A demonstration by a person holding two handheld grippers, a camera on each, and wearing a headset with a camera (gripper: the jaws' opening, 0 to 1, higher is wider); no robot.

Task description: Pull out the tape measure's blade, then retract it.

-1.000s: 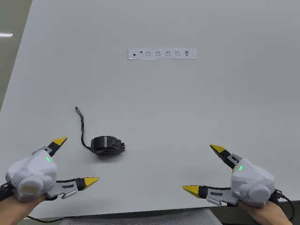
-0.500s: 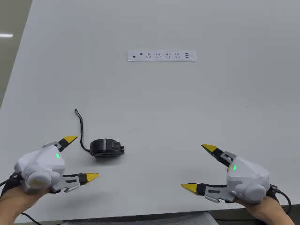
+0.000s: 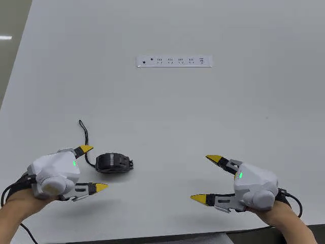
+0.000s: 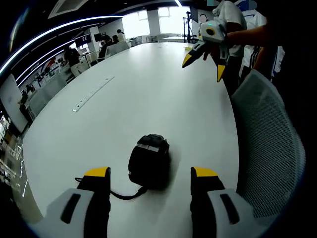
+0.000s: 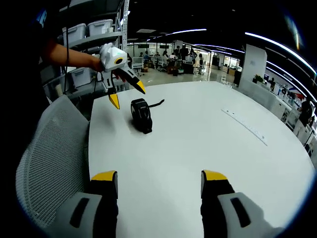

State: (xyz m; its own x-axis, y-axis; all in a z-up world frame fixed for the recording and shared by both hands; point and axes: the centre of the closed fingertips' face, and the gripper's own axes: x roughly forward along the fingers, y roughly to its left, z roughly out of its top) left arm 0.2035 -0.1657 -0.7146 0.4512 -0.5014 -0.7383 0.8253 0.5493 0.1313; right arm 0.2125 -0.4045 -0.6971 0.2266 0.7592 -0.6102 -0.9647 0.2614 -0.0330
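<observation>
Nearest the table [image 3: 203, 112] edge in the head view, the left gripper [image 3: 94, 168] and right gripper [image 3: 205, 178] hover with jaws spread wide, holding nothing. Just ahead of the left one's tips lies the black tape measure [image 3: 113, 162], its cord [image 3: 85, 134] curling away; a power strip [image 3: 173, 61] sits far back. Both gripper views add a mesh chair [image 4: 270, 134] beside the table.

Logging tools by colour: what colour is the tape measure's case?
The tape measure is black; it shows best in the left gripper view.
</observation>
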